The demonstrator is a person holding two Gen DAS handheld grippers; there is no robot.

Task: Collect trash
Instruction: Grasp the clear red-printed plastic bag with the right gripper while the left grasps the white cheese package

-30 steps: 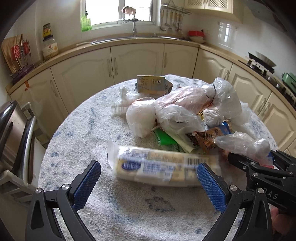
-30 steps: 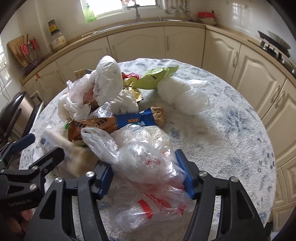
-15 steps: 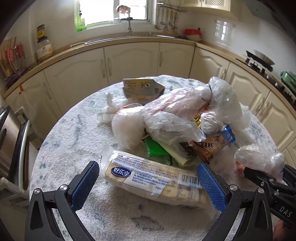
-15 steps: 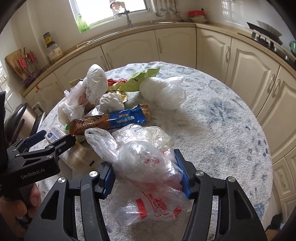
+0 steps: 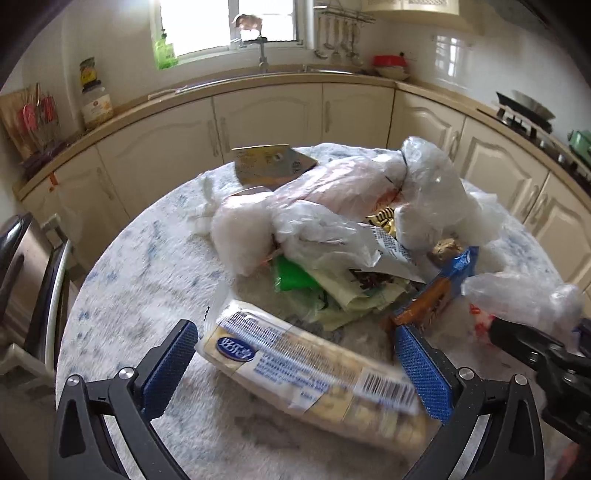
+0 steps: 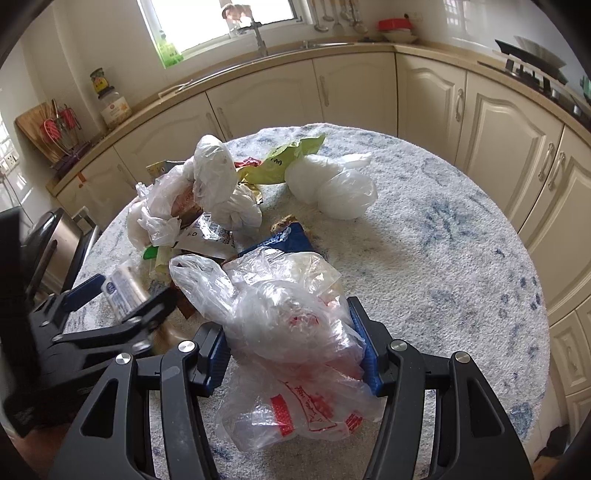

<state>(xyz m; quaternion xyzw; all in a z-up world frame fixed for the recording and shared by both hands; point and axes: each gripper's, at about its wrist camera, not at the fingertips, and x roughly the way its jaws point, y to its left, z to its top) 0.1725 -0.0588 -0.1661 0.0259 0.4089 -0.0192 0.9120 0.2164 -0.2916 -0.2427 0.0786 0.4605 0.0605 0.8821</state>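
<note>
- Left gripper [image 5: 295,365] is spread wide, its blue pads sitting on either side of a long cracker packet [image 5: 314,373] with a blue oval logo and a barcode. The packet lies slanted between the fingers; it looks blurry, and I can't tell if either pad actually touches it.
- Right gripper [image 6: 291,350] is clamped onto a crumpled clear plastic bag [image 6: 291,317] with red print. The bag bulges up between the pads and hangs out below them too.
- Everything sits on a round table [image 6: 443,258] with a white and blue speckled cover.
- The main trash heap is in the middle of the table, further out than both grippers: a bunch of knotted white plastic bags [image 5: 369,206], a green wrapper [image 5: 291,277] poking out underneath, and a blue and orange snack wrapper [image 5: 439,288] on the right side of the heap.
- A flattened carton [image 5: 269,164] sits on the far edge of the pile.
- From the right wrist view there's also a yellow-green chip bag [image 6: 288,158] at the far side, and a separate white tied bag [image 6: 332,184] lying just right of the heap.
- Behind it all: cream cabinets [image 5: 266,122] and a window [image 5: 229,22] above the sink.
</note>
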